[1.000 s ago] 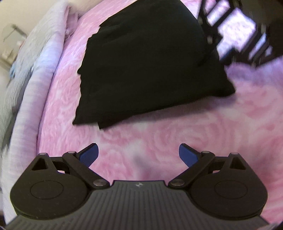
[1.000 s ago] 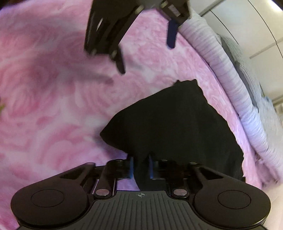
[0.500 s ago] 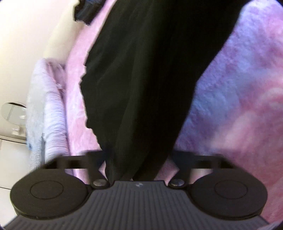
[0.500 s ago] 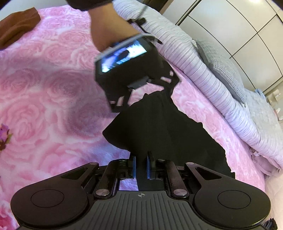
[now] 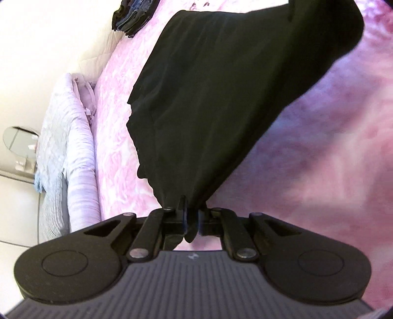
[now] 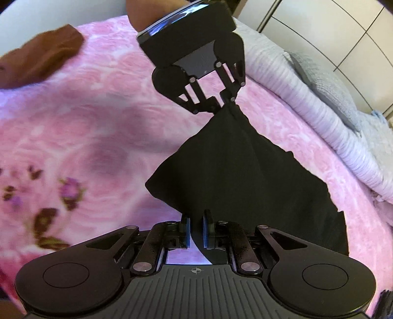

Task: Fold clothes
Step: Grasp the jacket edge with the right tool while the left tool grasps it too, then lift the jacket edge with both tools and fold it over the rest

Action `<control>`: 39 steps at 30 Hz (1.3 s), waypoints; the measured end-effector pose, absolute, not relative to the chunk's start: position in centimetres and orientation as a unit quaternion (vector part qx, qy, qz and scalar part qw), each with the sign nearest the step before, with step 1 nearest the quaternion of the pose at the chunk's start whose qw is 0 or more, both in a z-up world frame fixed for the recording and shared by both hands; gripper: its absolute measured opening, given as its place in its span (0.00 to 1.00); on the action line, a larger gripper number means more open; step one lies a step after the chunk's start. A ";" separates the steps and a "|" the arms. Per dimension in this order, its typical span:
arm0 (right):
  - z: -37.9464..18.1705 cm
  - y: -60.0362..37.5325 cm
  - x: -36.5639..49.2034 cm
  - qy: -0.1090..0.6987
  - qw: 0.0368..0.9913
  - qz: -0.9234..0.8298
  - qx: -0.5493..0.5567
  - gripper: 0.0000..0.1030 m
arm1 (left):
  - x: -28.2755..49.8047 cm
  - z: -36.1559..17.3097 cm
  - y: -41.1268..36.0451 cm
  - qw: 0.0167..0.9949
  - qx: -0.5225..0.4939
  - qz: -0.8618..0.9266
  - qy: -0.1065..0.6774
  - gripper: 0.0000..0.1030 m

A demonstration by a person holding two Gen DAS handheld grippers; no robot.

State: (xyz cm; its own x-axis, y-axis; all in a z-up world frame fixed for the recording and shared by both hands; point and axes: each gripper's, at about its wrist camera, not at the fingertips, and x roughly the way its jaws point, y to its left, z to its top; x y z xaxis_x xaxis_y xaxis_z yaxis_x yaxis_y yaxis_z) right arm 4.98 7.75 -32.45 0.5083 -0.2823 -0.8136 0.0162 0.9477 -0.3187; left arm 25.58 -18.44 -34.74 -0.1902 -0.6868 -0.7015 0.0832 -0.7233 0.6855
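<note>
brown garment (image 6: 41,59) cut off at left edge — dark clothes pile (image 5: 133,14) cropped at top

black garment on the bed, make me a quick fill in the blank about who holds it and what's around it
1. The black garment is pinched by ____ grippers at once.
2. The bedspread under it is ____ with a rose pattern.
3. In the right wrist view, a folded ____ cloth lies at the far corner of the bed.
4. The jaws of the right gripper are ____ on the garment's edge, like those of the left gripper.

Missing words: two; pink; brown; shut
</note>
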 end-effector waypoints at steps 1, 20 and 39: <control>-32.1 7.9 4.8 0.487 0.859 -0.090 -0.129 0.08 | 25.4 -34.2 -18.0 0.266 0.579 -0.726 -0.258 0.05; -22.8 -16.4 -11.5 0.265 0.886 -0.258 0.281 0.07 | 4.5 -23.0 -37.5 0.268 0.588 -0.721 -0.249 0.05; -35.8 -33.4 -23.7 0.197 0.740 -0.324 0.556 0.44 | -3.7 -33.0 -50.3 0.267 0.579 -0.771 -0.003 0.42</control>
State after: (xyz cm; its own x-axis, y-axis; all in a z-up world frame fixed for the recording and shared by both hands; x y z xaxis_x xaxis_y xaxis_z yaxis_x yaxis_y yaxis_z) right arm -23.69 -33.36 -35.80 0.7128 -0.2610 -0.6510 0.6980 0.1725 0.6951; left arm -3.71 -50.30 -32.95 -0.1875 -0.4152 -0.8902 0.4074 -0.8575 0.3141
